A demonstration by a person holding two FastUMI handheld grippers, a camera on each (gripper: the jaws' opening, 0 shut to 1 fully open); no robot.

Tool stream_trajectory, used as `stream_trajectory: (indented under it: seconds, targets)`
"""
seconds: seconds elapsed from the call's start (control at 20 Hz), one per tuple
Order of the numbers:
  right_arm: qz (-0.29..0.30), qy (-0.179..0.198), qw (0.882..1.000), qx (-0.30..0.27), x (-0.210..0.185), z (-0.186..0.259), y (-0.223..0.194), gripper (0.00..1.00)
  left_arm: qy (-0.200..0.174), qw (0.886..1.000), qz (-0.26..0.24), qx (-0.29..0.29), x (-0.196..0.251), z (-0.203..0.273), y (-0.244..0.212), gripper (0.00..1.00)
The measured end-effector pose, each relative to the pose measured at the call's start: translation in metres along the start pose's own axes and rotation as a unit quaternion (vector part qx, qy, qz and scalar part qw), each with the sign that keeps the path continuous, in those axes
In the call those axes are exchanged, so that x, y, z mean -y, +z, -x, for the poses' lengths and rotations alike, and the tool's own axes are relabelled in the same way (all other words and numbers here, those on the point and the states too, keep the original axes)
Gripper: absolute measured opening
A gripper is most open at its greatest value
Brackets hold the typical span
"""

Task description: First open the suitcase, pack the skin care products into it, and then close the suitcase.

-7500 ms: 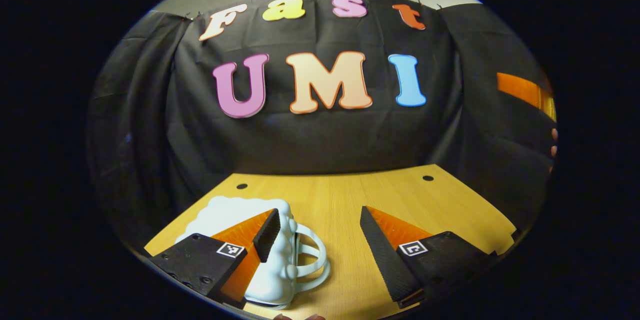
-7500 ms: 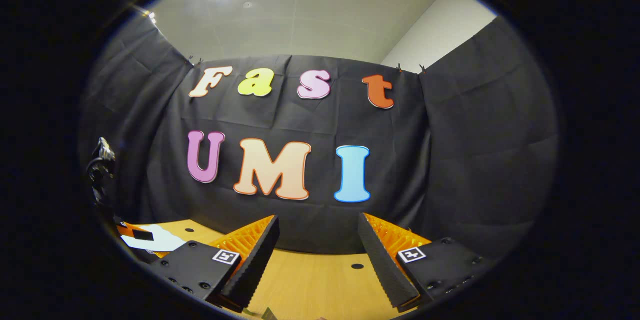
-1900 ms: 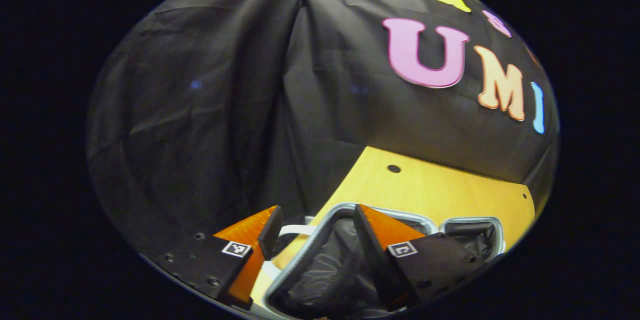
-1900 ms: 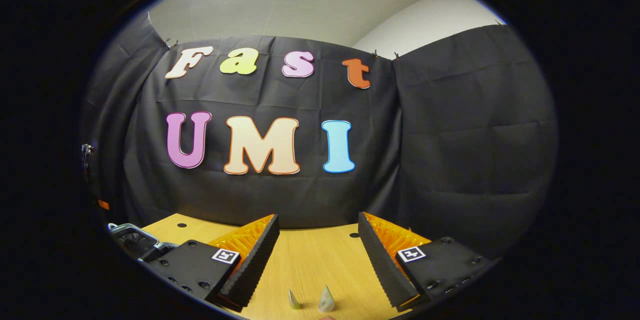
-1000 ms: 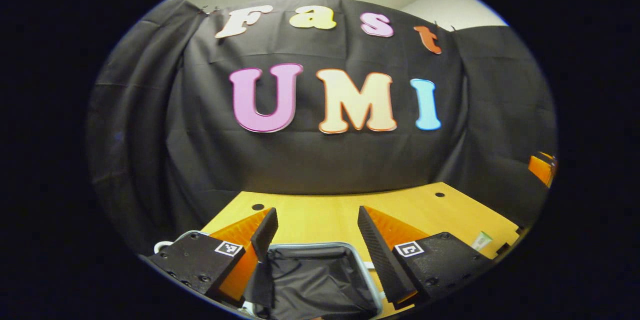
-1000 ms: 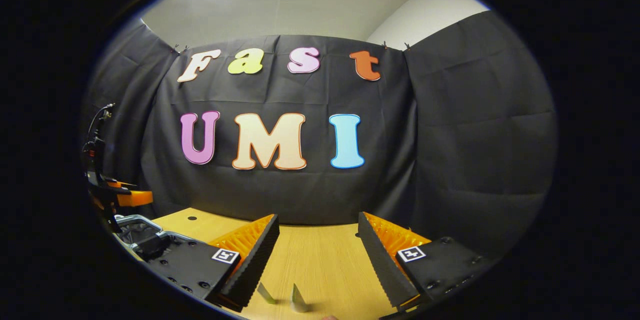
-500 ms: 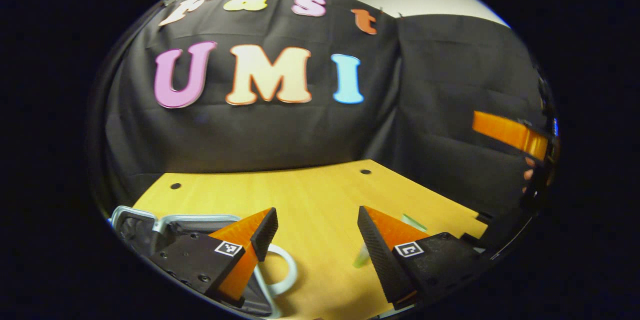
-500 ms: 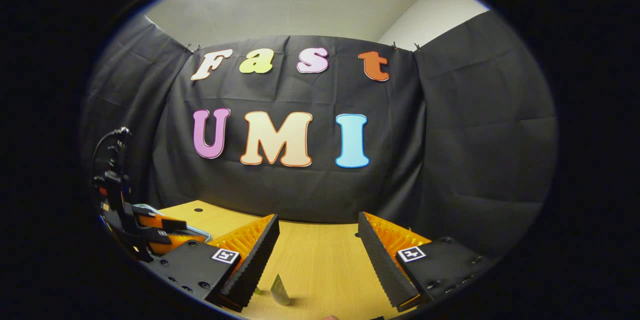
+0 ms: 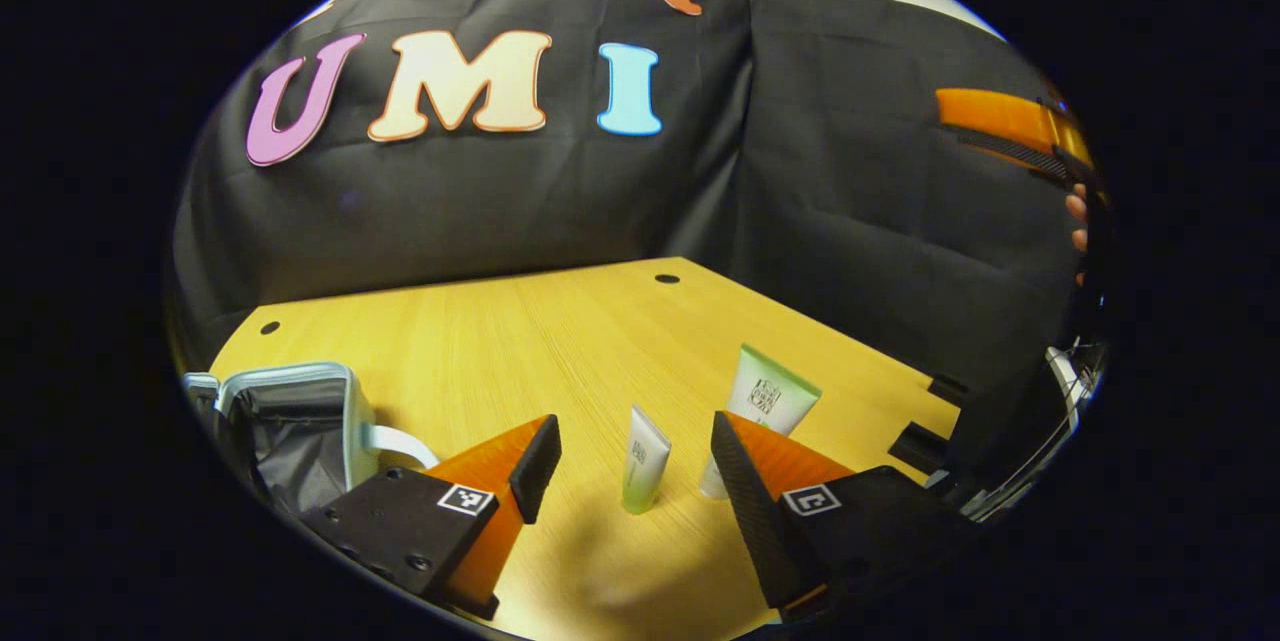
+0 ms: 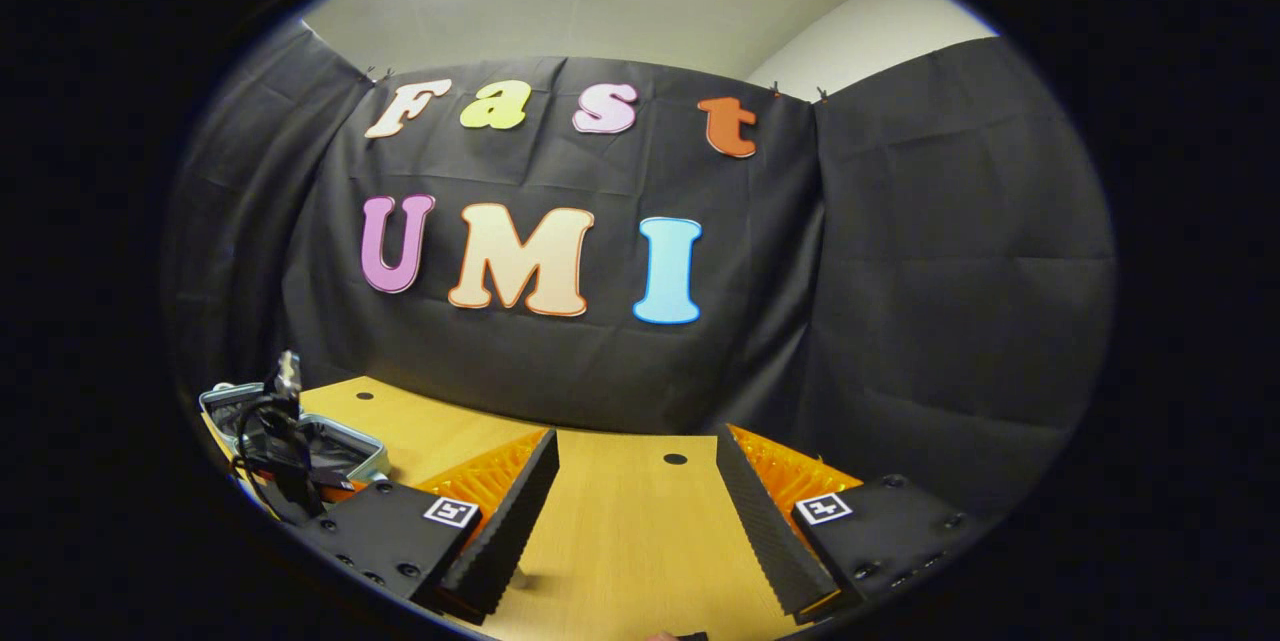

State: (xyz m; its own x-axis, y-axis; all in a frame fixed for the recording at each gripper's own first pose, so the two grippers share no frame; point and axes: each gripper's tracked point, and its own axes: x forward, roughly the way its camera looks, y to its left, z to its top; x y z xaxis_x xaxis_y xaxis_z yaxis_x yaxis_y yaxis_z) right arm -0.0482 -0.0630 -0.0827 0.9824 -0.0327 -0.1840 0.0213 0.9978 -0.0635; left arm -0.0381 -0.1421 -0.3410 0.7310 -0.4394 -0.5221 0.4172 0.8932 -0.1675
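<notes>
Two tubes [image 9: 645, 459] upright on table [image 9: 520, 341] | suitcase [image 9: 300, 421] open — both grippers gape, empty

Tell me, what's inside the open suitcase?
In the left gripper view the suitcase lies open, showing dark crumpled lining. No tubes show inside; both tubes stand on the table. The left gripper covers its near corner.

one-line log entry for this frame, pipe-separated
suitcase: open, table's left | small tube: upright between left gripper fingers, untouched | large tube: upright behind | right gripper: open, empty
</notes>
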Motion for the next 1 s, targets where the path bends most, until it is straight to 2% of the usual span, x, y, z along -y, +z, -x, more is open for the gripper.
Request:
stream_trajectory:
  seconds: [0.2,0.3,0.5,0.55,0.6,0.7,0.8,1.0]
  targets:
    - [0.000,-0.029,1.000,-0.009,0.020,0.009,-0.010,0.96,-0.013,0.999,0.029,-0.031,0.003,-0.024,-0.019,0.76]
    - [-0.003,-0.031,0.999,-0.020,0.020,0.011,-0.018,0.99,-0.015,0.998,0.033,-0.045,0.002,-0.031,-0.029,0.67]
    - [0.009,-0.012,0.999,-0.028,0.002,0.011,-0.025,0.99,-0.010,0.997,0.023,-0.074,0.000,-0.038,-0.050,0.29]
    - [0.012,-0.001,1.000,-0.028,-0.006,0.012,-0.026,1.00,-0.012,0.997,0.022,-0.078,-0.001,-0.037,-0.053,0.30]
    - [0.012,0.010,0.999,-0.029,-0.014,0.013,-0.030,1.00,-0.016,0.997,0.026,-0.077,-0.001,-0.036,-0.052,0.22]
    - [0.009,0.038,0.999,-0.036,-0.035,0.014,-0.040,0.99,-0.017,0.995,0.041,-0.084,0.000,-0.029,-0.048,0.16]
    - [0.011,0.060,0.997,-0.042,-0.052,0.014,-0.051,0.99,-0.013,0.996,0.045,-0.079,-0.003,-0.019,-0.036,0.14]
    - [0.011,0.105,0.993,-0.061,-0.087,0.008,-0.090,0.99,0.019,0.996,0.065,-0.060,-0.020,0.016,-0.004,0.14]
